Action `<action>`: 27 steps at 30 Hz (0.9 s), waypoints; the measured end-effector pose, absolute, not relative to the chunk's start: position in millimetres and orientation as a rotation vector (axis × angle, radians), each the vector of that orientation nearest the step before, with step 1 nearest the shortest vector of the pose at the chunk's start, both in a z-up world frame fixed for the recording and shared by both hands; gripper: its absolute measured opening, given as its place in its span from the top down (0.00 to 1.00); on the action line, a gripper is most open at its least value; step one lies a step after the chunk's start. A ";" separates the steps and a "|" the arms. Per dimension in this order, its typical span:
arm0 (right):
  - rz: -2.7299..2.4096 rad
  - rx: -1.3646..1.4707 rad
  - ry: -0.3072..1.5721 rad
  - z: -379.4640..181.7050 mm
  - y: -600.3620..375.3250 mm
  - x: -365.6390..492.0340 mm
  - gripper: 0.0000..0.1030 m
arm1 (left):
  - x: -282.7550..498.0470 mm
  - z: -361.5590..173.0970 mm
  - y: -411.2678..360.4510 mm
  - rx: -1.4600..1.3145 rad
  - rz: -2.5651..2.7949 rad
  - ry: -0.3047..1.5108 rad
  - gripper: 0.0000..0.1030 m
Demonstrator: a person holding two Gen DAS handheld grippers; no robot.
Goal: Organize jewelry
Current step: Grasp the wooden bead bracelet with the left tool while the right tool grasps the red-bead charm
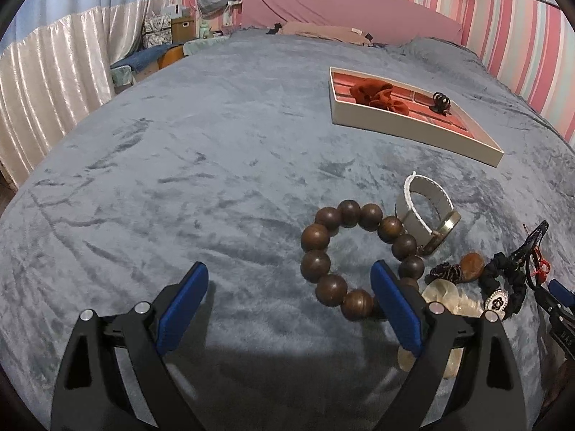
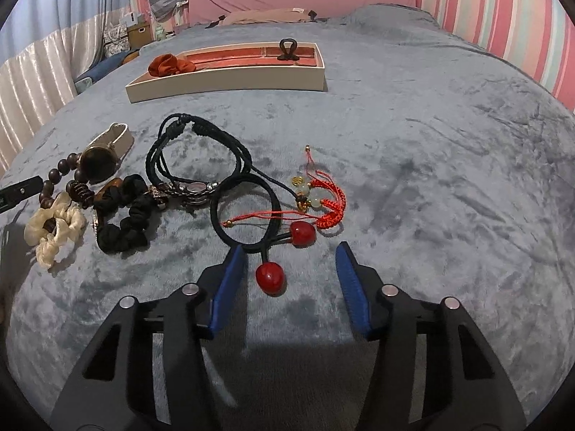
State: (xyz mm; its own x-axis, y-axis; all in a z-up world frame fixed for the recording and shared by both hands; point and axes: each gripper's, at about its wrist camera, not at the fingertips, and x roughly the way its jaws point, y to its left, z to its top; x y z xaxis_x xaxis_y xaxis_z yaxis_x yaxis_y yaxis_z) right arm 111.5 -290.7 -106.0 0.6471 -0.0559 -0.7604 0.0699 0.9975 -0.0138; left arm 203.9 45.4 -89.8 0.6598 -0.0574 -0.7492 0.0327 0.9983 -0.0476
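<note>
Item: black hair tie with two red beads [image 2: 271,278], lying on the grey bedspread [image 2: 431,179] between the pads of our right gripper [image 2: 291,269], whose jaws stand apart and press on nothing. We judge it light and limp with slick, hard beads, so we take the elastic. Our left gripper [image 1: 289,287] gapes empty beside the wooden bead bracelet [image 1: 355,251]. The cream tray [image 2: 230,79] holds a rust scrunchie [image 2: 167,64] and a dark claw clip [image 2: 286,50].
</note>
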 end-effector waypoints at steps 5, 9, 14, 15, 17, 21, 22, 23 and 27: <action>-0.069 0.006 0.847 -105.4 -288.8 111.0 0.61 | 211.4 -98.4 44.0 -0.033 -0.061 0.884 0.13; -0.056 -0.004 0.846 -106.1 -286.5 111.8 0.68 | 217.3 -104.3 43.0 -0.032 -0.061 0.907 0.14; -0.035 -0.015 0.848 -107.0 -283.4 111.8 0.78 | 218.8 -105.8 37.8 -0.010 -0.077 0.911 0.20; -0.031 -0.020 0.848 -107.2 -282.4 112.0 0.80 | 219.1 -106.4 36.7 -0.005 -0.077 0.913 0.21; -0.024 -0.024 0.847 -107.3 -281.0 111.9 0.84 | 220.4 -107.0 34.9 0.001 -0.086 0.918 0.22; -0.020 -0.028 0.846 -108.1 -279.6 111.9 0.85 | 223.0 -107.7 33.3 0.009 -0.096 0.925 0.25; -0.018 -0.023 0.843 -107.8 -280.0 111.5 0.85 | 222.7 -107.5 33.1 0.009 -0.097 0.923 0.26; -0.016 -0.018 0.839 -107.3 -280.6 111.0 0.85 | 222.6 -107.1 32.4 0.008 -0.105 0.920 0.34; -0.010 -0.005 0.822 -104.1 -282.7 108.2 0.85 | 221.1 -107.0 25.0 0.026 -0.143 0.918 0.55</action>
State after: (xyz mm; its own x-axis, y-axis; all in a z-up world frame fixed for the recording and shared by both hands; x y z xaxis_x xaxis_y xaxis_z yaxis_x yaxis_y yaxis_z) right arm 108.2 -282.7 -104.1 0.6807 -0.0106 -0.7325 0.0069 0.9999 -0.0081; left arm 221.1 25.0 -107.0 0.5989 -0.1122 -0.7929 0.1346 0.9902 -0.0385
